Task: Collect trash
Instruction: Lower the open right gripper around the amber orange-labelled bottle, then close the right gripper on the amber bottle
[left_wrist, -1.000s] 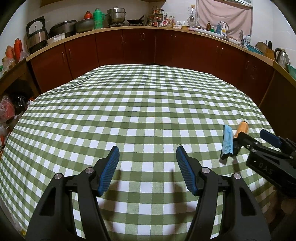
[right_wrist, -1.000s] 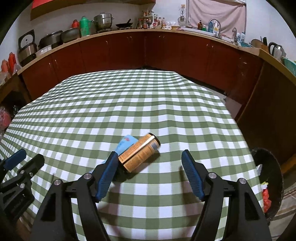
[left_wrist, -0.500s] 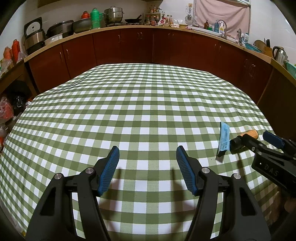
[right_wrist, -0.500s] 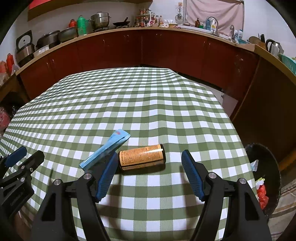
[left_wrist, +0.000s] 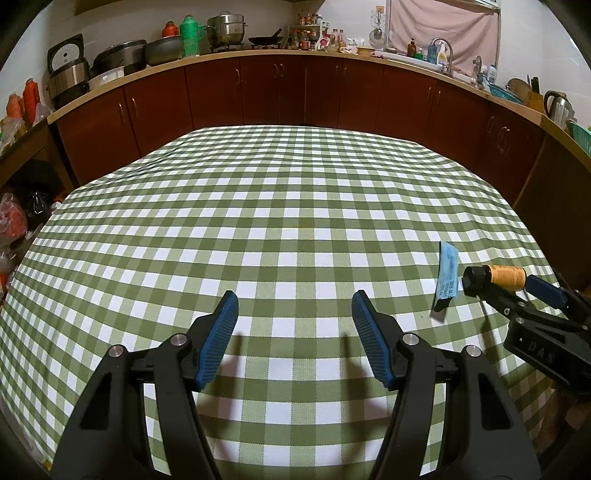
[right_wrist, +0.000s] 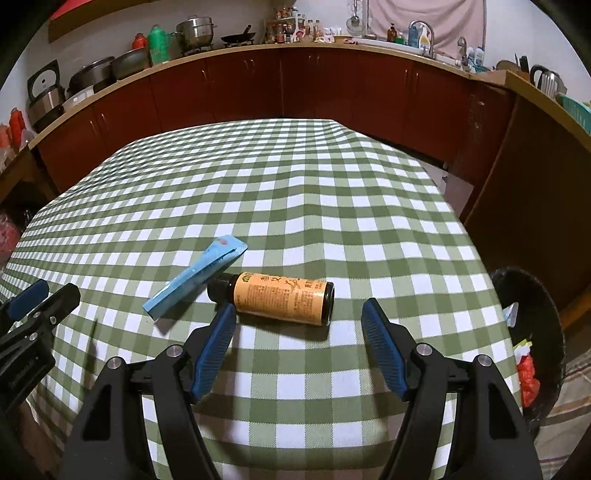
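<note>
My right claw (right_wrist: 298, 314) hangs spread over the checked tablecloth (right_wrist: 314, 206), nothing pinched. A second ago the small bottle (right_wrist: 277, 298) pointed away from me, leaning against my left-hand pad; now it lies crosswise just beyond my fingertips, its dark cap nearly touching that pad (right_wrist: 214, 349). It is a brown bottle with an orange label of dark print, on its side. The blue sachet (right_wrist: 195, 280), half hidden behind the bottle before, now lies in the open, flat and long, its far end beside the bottle's cap. My left claw (left_wrist: 295, 317), left of the bottle, is spread and empty. Right of the bottle, past the table's edge, stands a black bin (right_wrist: 532, 332) holding scraps.
</note>
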